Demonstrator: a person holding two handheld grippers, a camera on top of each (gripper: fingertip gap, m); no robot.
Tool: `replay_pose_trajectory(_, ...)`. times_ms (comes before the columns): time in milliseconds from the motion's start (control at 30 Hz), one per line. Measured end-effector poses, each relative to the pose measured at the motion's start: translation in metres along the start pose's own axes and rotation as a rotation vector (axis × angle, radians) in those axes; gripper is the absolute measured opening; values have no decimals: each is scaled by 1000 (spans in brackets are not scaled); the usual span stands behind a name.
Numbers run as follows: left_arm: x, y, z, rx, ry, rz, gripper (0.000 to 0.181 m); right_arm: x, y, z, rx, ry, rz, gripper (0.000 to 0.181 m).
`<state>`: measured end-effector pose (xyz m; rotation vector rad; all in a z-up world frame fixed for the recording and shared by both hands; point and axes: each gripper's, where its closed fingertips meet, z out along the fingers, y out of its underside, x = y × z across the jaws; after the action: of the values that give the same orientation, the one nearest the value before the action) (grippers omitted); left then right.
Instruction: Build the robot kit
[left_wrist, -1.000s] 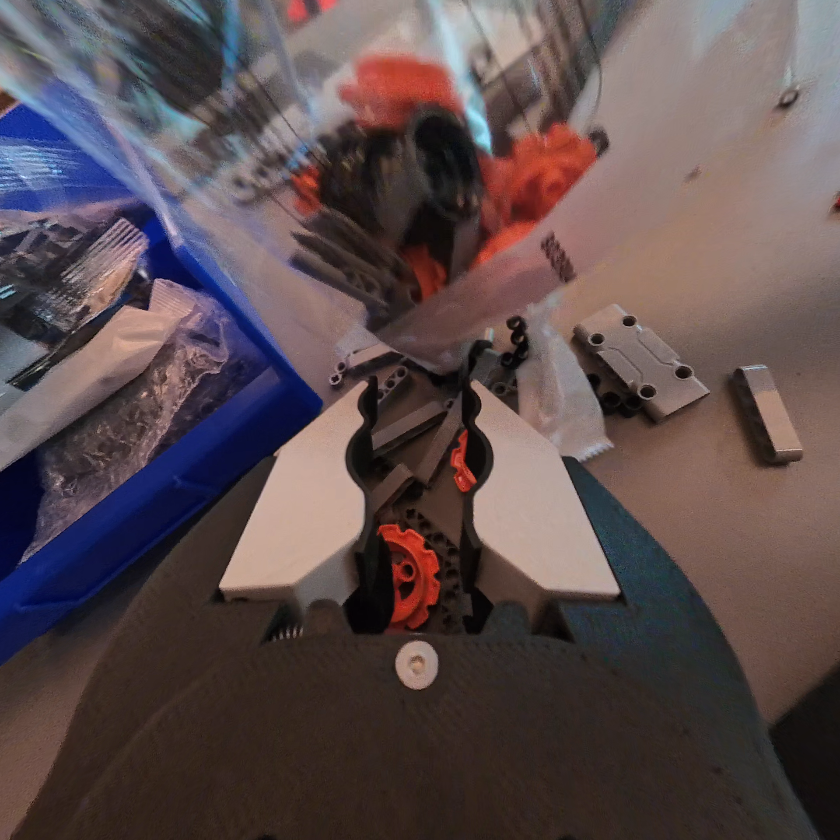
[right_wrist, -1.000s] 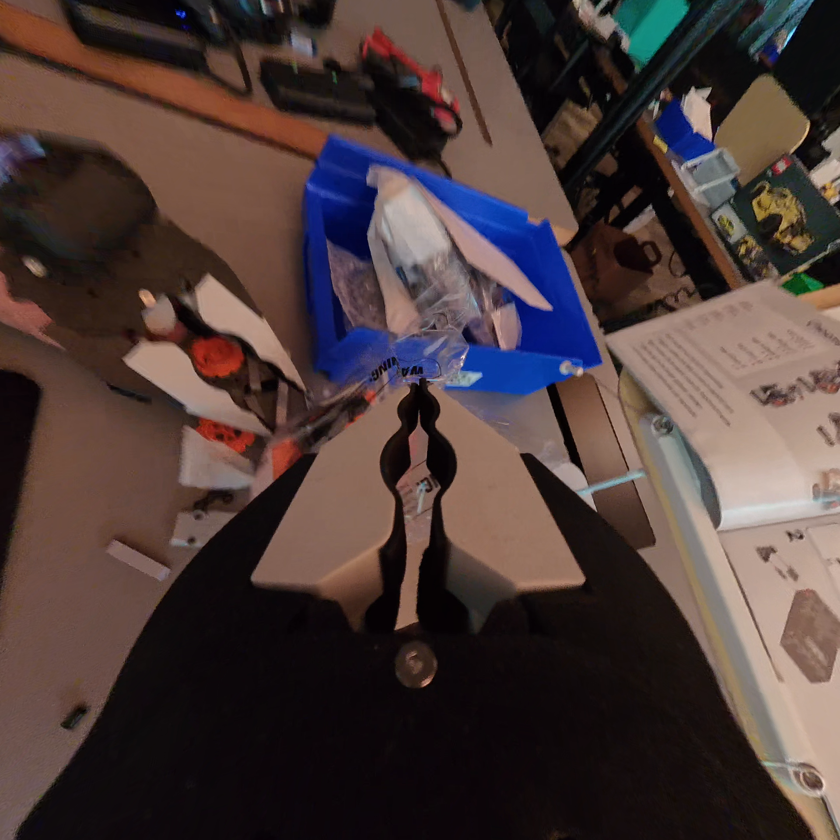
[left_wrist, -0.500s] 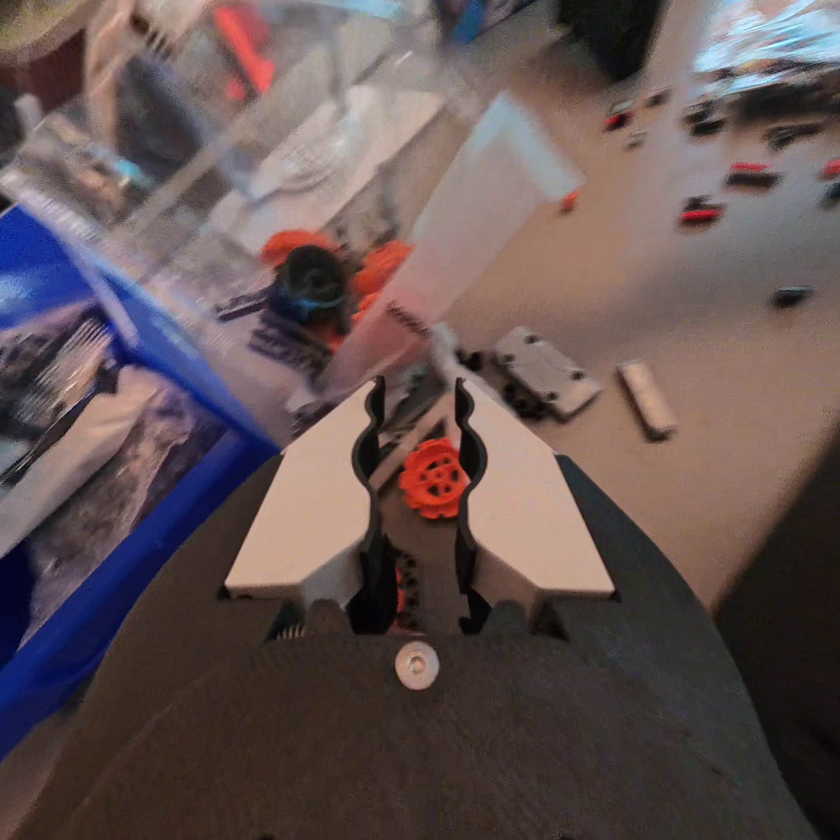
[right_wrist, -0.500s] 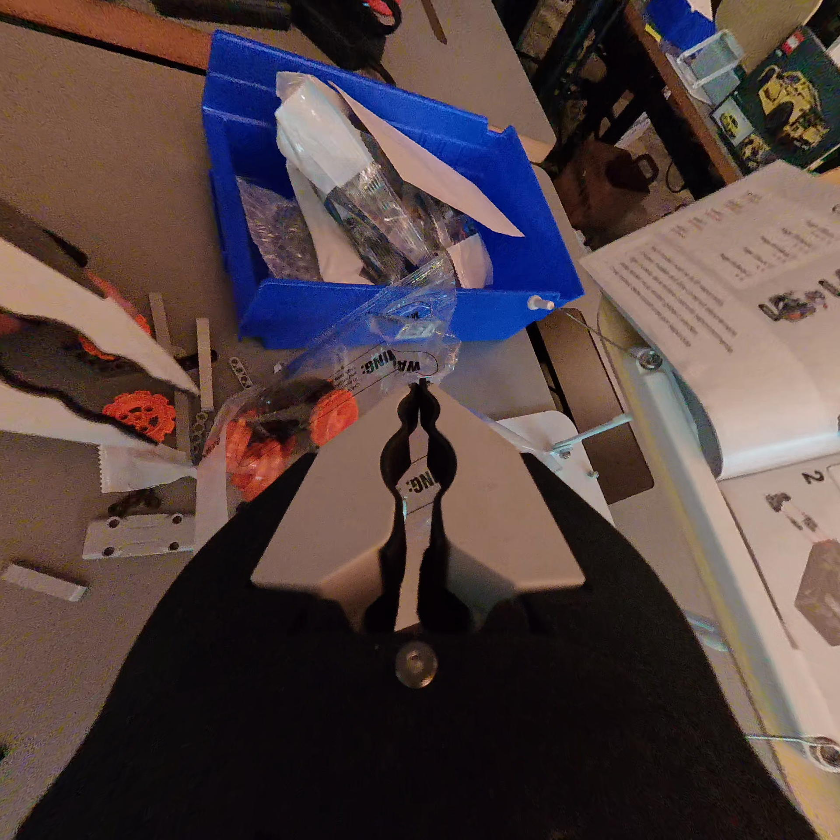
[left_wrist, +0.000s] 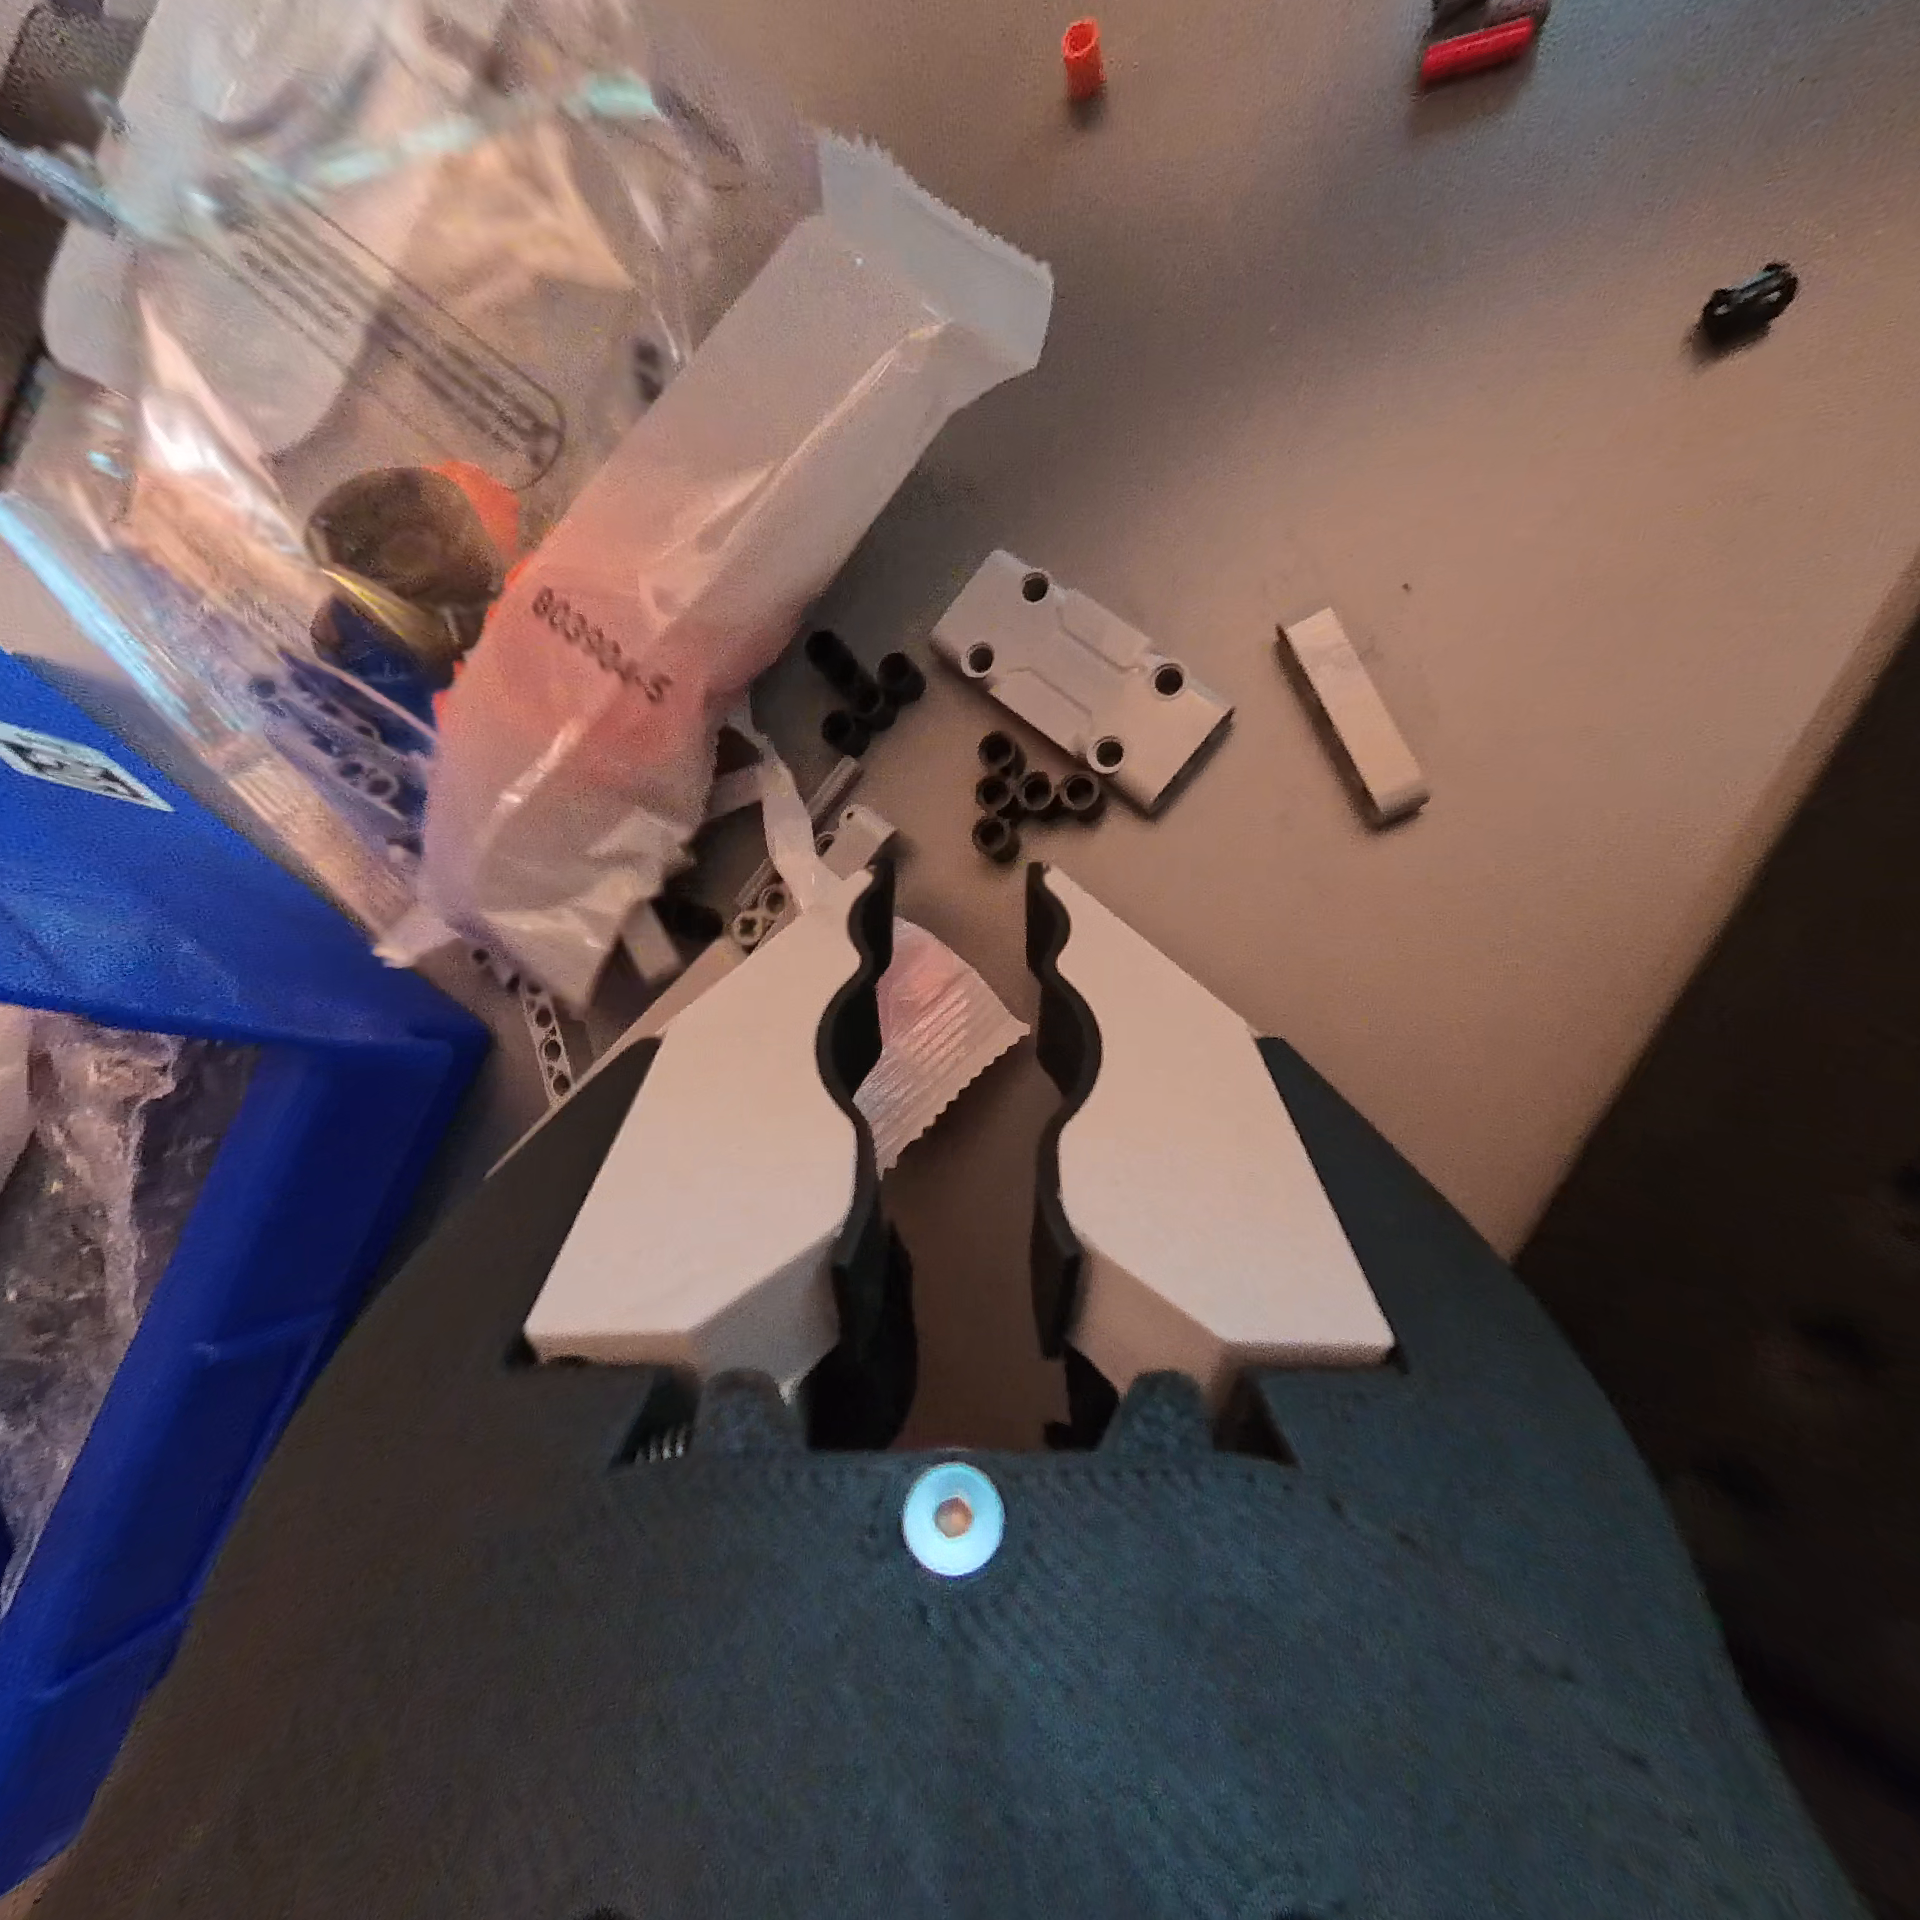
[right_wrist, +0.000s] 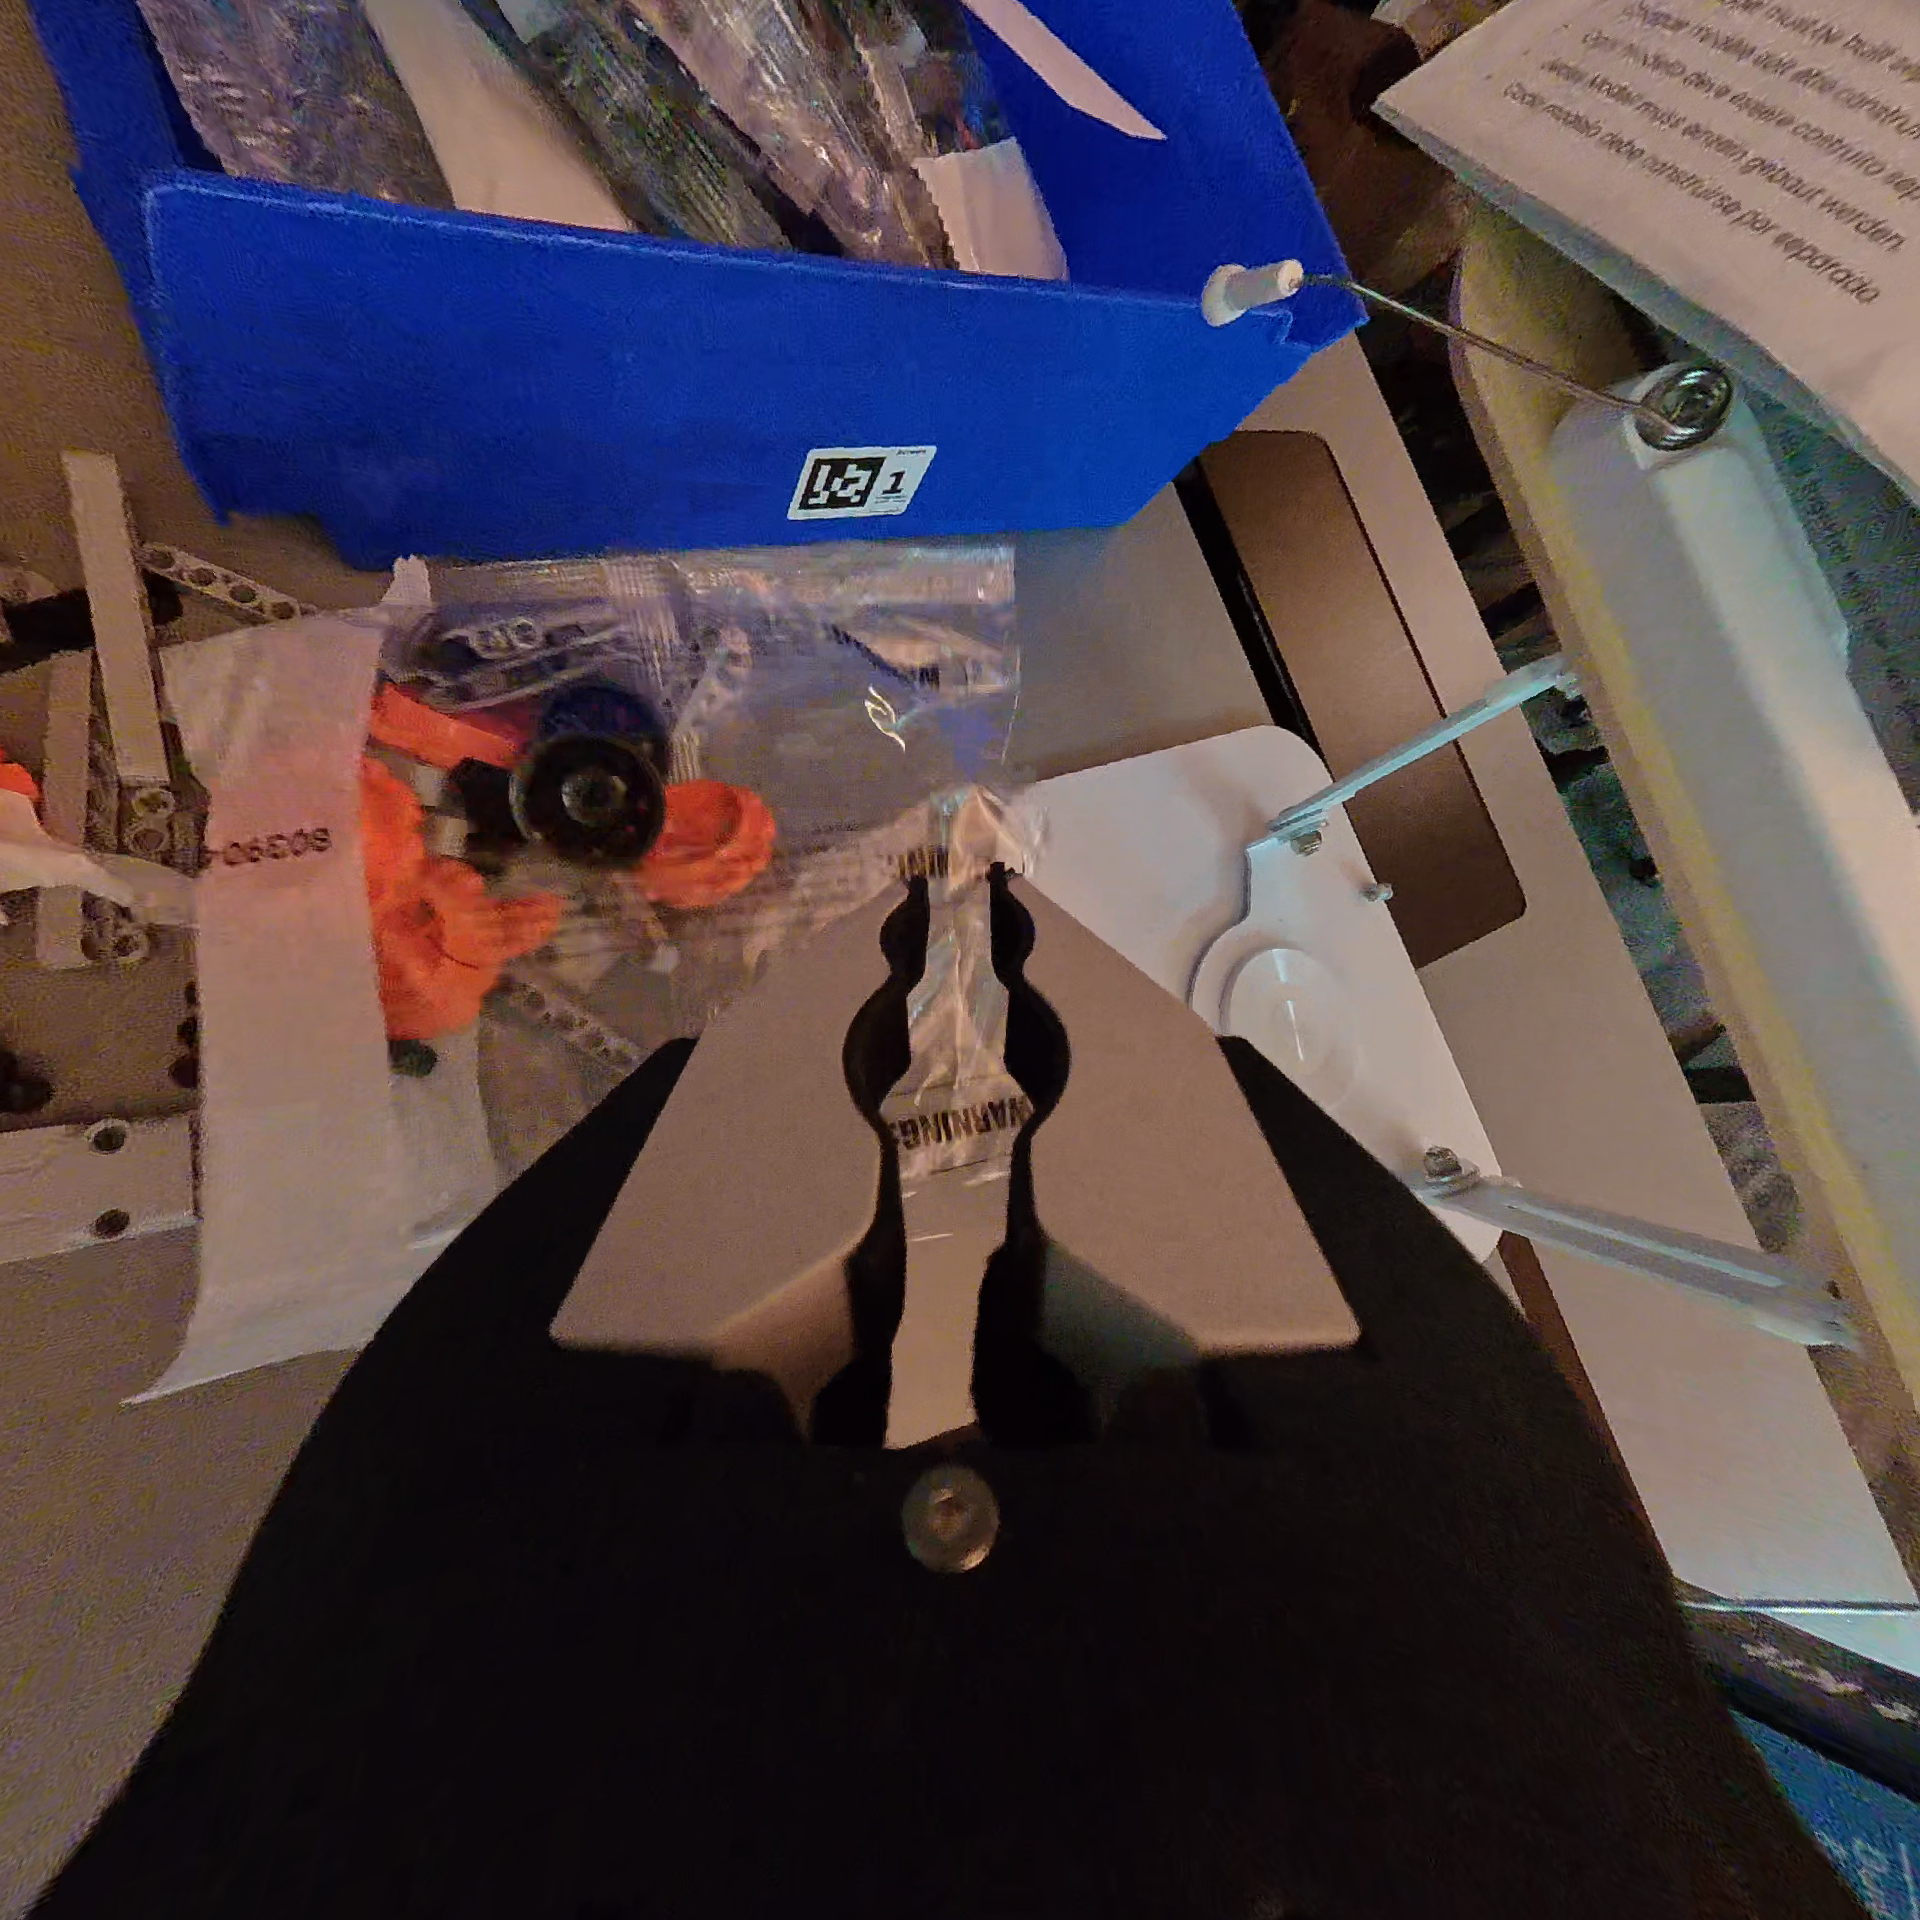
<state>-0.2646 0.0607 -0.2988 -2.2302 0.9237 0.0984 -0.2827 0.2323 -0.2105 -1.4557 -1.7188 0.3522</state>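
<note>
Bag: we saw the clear plastic bag (right_wrist: 665, 748) lying on the table (left_wrist: 1455, 468), just in front of the blue bin (right_wrist: 623, 374); long axis ran left-right in the right wrist view.
Contents: orange gears (right_wrist: 436, 914) & a black wheel (right_wrist: 587, 795), crinkly film over them.
Right gripper (right_wrist: 956, 878): we had its tips pinched on the bag's corner.
Left gripper (left_wrist: 961, 873): fingers apart, gripping nothing; a torn white strip (left_wrist: 935, 1049) lay under its gap.
Nearby: black pins (left_wrist: 1029, 795), grey plate w/ holes (left_wrist: 1081, 686), grey bar (left_wrist: 1351, 717) beside it.
Right side: white stand (right_wrist: 1278, 935), open booklet (right_wrist: 1714, 135).
</note>
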Motion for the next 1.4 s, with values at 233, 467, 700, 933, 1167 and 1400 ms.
replay_pose_trajectory(233, 4, -7, 7, 2, 11, 24, 6, -7, -13, -38, 78, 16, -52, 10)
replay_pose_trajectory(467, -1, -13, 0, 55, -31, 26, 5, -6, -9, -110, 173, 5, -56, 8)
replay_pose_trajectory(700, -12, -80, -32, 214, -44, 97, 5, 33, 41, -212, 283, 31, 49, 8)
replay_pose_trajectory(933, 6, -190, -12, 330, 17, 299, 5, 42, 93, -261, 297, 48, 68, 5)
replay_pose_trajectory(1167, 16, -270, 39, 373, 66, 459, 5, 13, 114, -235, 280, -52, -26, 8)
replay_pose_trajectory(1400, 28, -299, 58, 388, 111, 569, 5, 15, 132, -217, 225, -56, -83, 7)
